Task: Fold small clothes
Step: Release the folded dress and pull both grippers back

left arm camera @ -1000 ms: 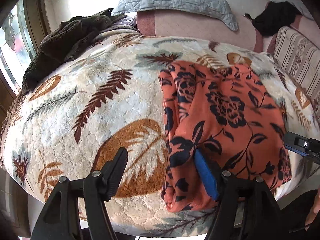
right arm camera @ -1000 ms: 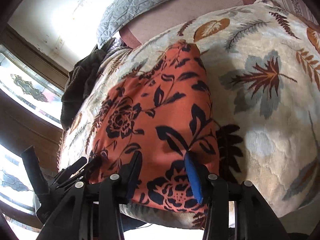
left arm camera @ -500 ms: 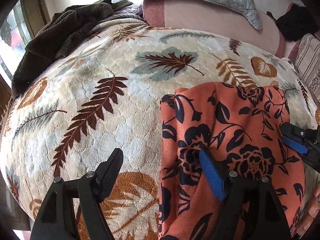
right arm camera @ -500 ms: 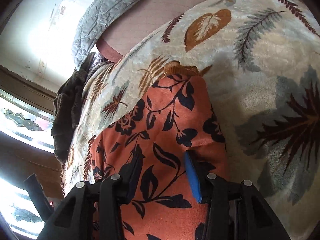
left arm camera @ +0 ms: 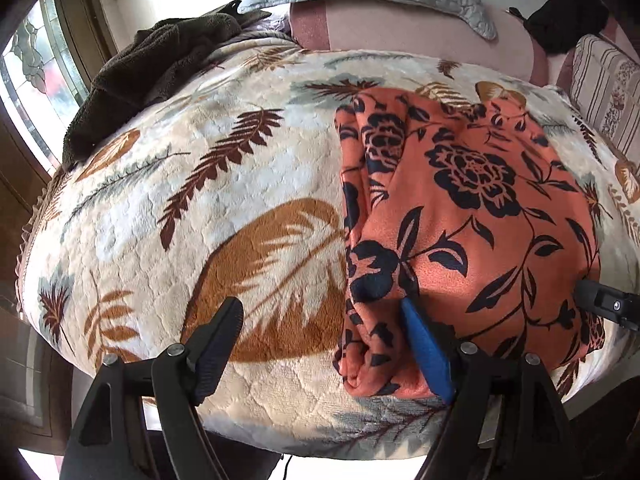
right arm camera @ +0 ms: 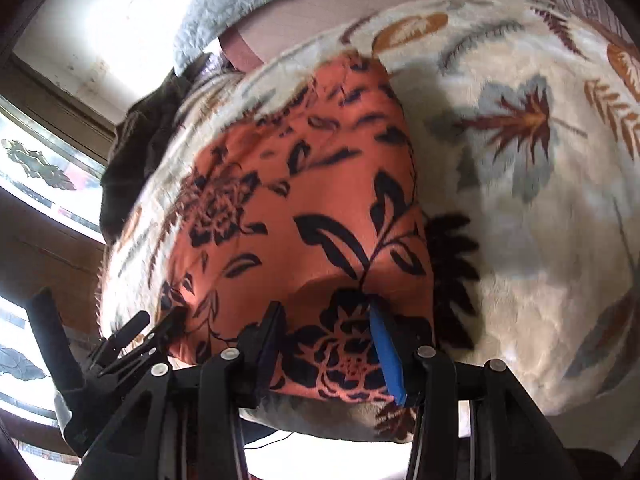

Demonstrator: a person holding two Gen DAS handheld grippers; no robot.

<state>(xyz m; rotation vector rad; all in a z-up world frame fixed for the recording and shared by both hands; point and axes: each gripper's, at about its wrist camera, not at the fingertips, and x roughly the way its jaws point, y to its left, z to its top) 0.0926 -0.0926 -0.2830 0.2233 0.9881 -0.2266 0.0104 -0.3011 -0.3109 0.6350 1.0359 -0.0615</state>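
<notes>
Plush leaf-print blanket (left arm camera: 168, 216), stained-glass window (left arm camera: 36, 80)

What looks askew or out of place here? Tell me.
The orange floral garment is folded unevenly: its left edge is bunched into loose ridges instead of lying flat on the leaf-print blanket. A dark brown cloth sits crumpled at the blanket's far left corner. Nothing looks damaged or spilled.
</notes>
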